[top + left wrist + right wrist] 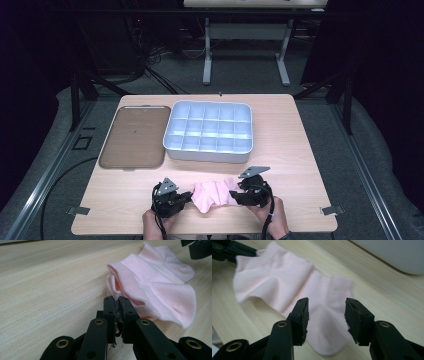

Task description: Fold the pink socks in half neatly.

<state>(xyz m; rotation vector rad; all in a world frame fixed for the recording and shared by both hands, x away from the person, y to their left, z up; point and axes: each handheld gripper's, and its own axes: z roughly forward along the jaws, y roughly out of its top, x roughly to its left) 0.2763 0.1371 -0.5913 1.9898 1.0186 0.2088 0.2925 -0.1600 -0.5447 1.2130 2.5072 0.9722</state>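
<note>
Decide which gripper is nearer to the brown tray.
Left. The left gripper sits below the brown tray, shut on the pink sock; the right gripper, jaws apart, lies farther right, beyond the sock.

Pink sock (212, 197), pale, short ankle cut, ribbed cuff. Lies crumpled and folded on the wooden table (300, 150), near the front edge, just in front of the white divided tray (210, 132). In the left gripper view the cuff end (125, 280) stands raised, its edge pinched. In the right gripper view the rounded toe end (329, 340) lies flat on the wood.
</note>
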